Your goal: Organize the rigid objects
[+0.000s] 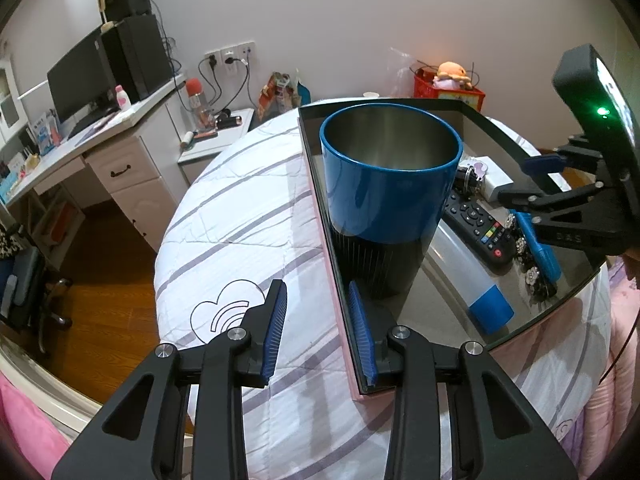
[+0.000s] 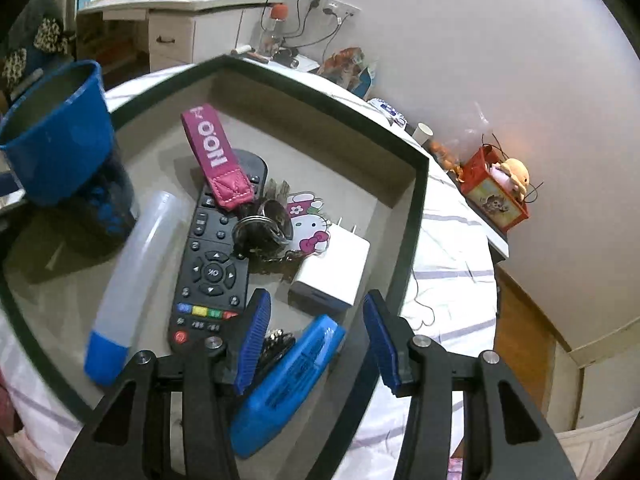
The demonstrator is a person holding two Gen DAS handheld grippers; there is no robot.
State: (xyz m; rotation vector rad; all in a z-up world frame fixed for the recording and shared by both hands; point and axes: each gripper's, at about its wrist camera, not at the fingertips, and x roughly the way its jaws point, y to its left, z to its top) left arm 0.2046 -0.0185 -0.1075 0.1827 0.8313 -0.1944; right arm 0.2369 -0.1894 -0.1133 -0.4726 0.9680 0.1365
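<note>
A dark-rimmed tray [image 1: 320, 200] [image 2: 416, 216] lies on the bed. In it stand a blue steel cup [image 1: 388, 172] [image 2: 60, 136] on a black ribbed base, a frosted tube with a blue cap [image 1: 472, 272] [image 2: 132, 276], a black remote [image 1: 480, 224] [image 2: 216, 256], keys with a pink strap [image 2: 218, 156], a white charger [image 2: 332, 268] and a blue case [image 2: 288, 384]. My left gripper [image 1: 320, 328] is open, straddling the tray's left rim. My right gripper [image 2: 316, 340] [image 1: 532, 188] is open above the blue case.
The tray rests on a white quilt with purple stripes [image 1: 240, 216]. A white desk with a monitor [image 1: 80, 76] stands at the left, a nightstand [image 1: 224, 132] behind the bed. A red box with a plush toy [image 2: 496, 188] sits by the wall.
</note>
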